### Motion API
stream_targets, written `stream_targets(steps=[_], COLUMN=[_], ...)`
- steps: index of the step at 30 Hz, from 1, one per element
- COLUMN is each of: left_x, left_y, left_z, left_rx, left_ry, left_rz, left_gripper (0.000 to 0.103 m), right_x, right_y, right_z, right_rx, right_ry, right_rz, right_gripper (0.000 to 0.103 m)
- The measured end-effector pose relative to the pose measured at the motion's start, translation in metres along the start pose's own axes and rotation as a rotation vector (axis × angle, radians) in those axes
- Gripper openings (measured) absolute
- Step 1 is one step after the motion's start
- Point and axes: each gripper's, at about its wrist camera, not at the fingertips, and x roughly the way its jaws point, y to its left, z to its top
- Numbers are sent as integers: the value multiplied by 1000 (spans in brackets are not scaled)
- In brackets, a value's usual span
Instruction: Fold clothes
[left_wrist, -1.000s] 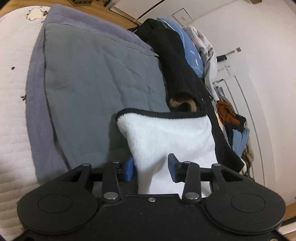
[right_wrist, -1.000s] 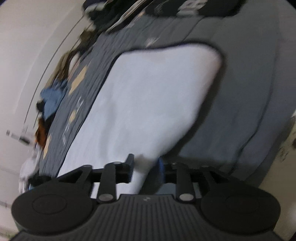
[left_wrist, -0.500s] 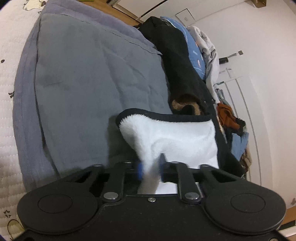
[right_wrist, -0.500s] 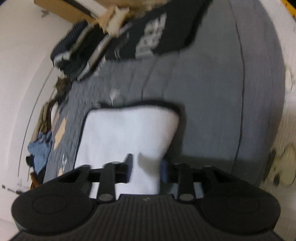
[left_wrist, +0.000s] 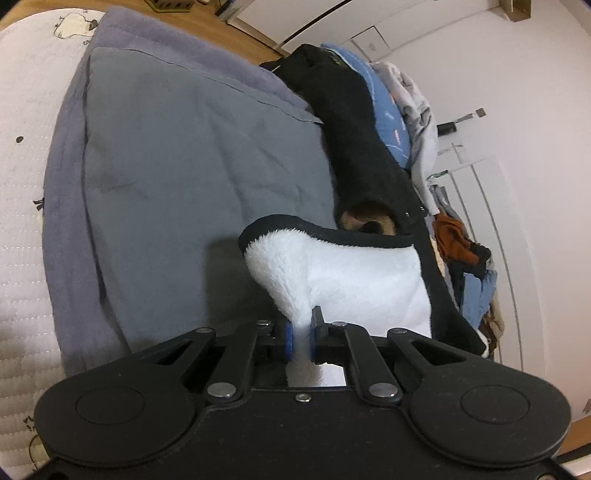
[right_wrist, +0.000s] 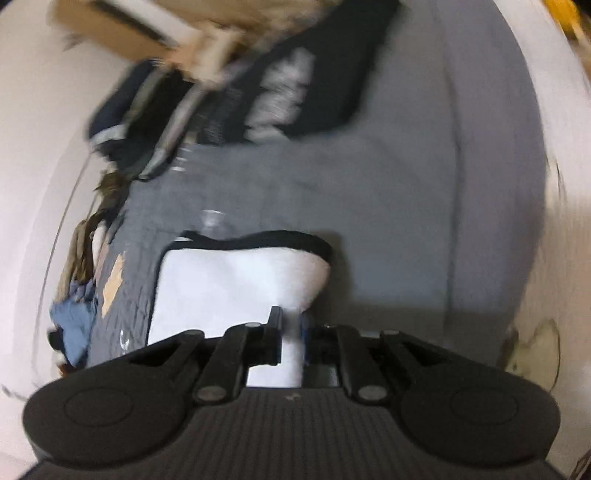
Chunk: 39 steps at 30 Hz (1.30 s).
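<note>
- Two grippers, each clamped on the same garment: a white fleece piece (left_wrist: 354, 280) with black trim, lying on a grey quilt (left_wrist: 192, 155) spread over the bed.
- Left gripper (left_wrist: 302, 338): jaws pinched tight on a bunched fold of the white fleece near its rounded corner; blue pads just visible either side of the cloth.
- Right gripper (right_wrist: 291, 341): jaws likewise closed on a fold of the fleece (right_wrist: 229, 284); its view is motion-blurred.
- Fleece edge nearest both grippers is raised off the quilt; far edge rests flat.
- Black garment (left_wrist: 354, 147) lies beyond the fleece, beside a blue one (left_wrist: 388, 118).
- Dark printed clothing (right_wrist: 288, 88) sits at the quilt's far end, well apart.
</note>
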Motion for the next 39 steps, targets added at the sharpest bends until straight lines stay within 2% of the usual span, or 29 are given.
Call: stream_targets(steps=[3, 5, 7, 9, 12, 14, 15, 16, 19, 21, 22, 25, 27, 30, 31, 33, 36, 39], left_x=[3, 2, 2, 3, 4, 4, 4, 4, 4, 5, 5, 5, 5, 5, 5, 6, 7, 8], left_y=[0, 1, 3, 3, 4, 5, 4, 3, 3, 3, 3, 3, 3, 4, 4, 4, 4, 6], left_z=[-1, -1, -1, -2, -1, -1, -1, -1, -3, -3, -4, -4, -5, -5, -5, -5, -5, -5], left_rx=[-5, -11, -16, -19, -17, -18, -16, -14, -7, -7, -6, -6, -6, -10, -18, -19, -21, -41], left_ry=[8, 10, 11, 13, 16, 16, 17, 16, 17, 17, 16, 16, 17, 16, 15, 17, 20, 21], left_rz=[13, 16, 19, 22, 28, 30, 31, 34, 42, 47, 50, 56, 58, 60, 69, 70, 73, 73], left_gripper=[8, 9, 9, 9, 9, 9, 9, 9, 9, 9, 9, 9, 9, 10, 14, 16, 16, 17], right_x=[1, 1, 3, 4, 11, 14, 11, 7, -10, -20, -20, -5, -1, -7, -12, -24, -49, -60], right_y=[-5, -4, -3, -1, 2, -3, -5, -6, 15, 36, 43, 38, 22, 16, 18, 18, 19, 31], right_z=[12, 16, 19, 18, 25, 29, 30, 30, 25, 16, 13, 13, 22, 27, 27, 27, 28, 26], right_rx=[30, 26, 16, -14, -27, 8, 26, 36, -97, -254, -322, -323, -208, -153, -160, -147, -135, -203], right_ry=[20, 20, 19, 18, 13, 18, 2, -15, -103, -166, -177, -121, -79, -74, -85, -135, -274, -293], right_rz=[31, 38, 37, 19, 23, 36, 51, 64, 82, 69, 28, -82, -78, -47, -42, -43, -58, 24], right_gripper=[11, 16, 27, 33, 28, 8, 5, 5, 5, 6, 8, 9, 10, 12, 13, 15, 17, 17])
